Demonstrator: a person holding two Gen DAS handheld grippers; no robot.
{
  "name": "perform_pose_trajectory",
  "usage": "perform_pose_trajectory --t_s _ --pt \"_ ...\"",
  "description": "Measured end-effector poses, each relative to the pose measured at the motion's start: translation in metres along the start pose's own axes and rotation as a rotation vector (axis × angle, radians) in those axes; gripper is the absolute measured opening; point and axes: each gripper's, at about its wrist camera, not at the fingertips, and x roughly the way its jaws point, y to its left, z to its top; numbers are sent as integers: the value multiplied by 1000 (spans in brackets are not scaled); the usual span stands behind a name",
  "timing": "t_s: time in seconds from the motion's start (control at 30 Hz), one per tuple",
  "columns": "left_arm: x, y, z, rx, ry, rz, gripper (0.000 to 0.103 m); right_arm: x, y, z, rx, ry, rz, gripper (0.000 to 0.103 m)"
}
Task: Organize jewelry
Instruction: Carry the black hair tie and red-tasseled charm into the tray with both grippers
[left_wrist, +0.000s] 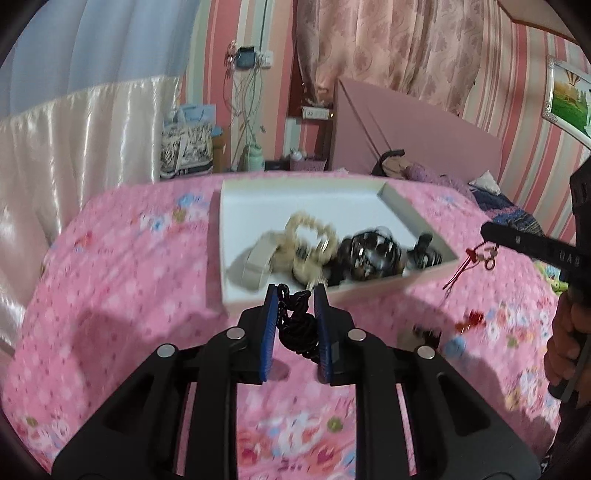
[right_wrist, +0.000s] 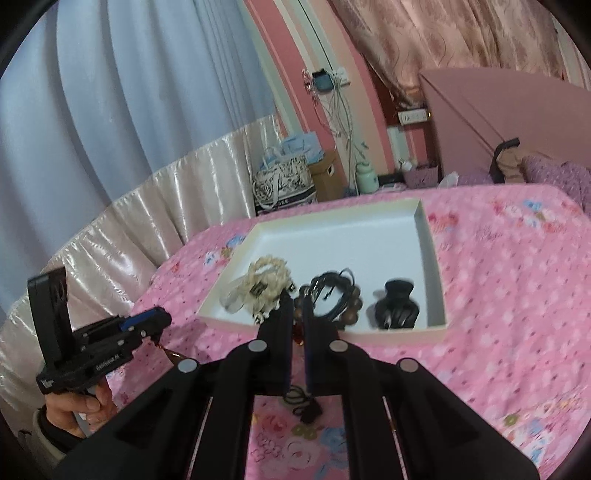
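**Both grippers held jewelry above the bed**

The left gripper (left_wrist: 297, 295) pinched a black cord (left_wrist: 295, 326) between narrowly parted fingers. The right gripper (right_wrist: 298, 321) was clamped on a red charm (left_wrist: 482, 254). The box (right_wrist: 432, 251) lay just beyond both.

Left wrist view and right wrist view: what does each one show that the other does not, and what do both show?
Only the left wrist view shows the black cord pinched between the left gripper fingers, a framed picture on the wall, and the red charm hanging free from the right gripper's tip.

Only the right wrist view shows the hand holding the left gripper, and the right gripper shut from behind.

Both show the white tray on the pink bedspread, holding a cream bracelet and a black hair claw.
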Motion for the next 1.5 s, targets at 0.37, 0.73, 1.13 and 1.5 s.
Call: perform_pose_trajectory --t_s 0.37,0.73,1.13,1.5 --pt "27 -26 58 2 -87 12 18 3 -3 36 -53 -78 -49 4" --pt "76 -26 76 -13 -114 33 18 50 -8 55 -41 -104 -32 4" --pt "116 -19 51 -14 -80 22 18 94 -7 26 -79 -41 -88 4" --pt "130 -16 38 -22 -75 48 18 117 0 8 -168 -19 -158 4"
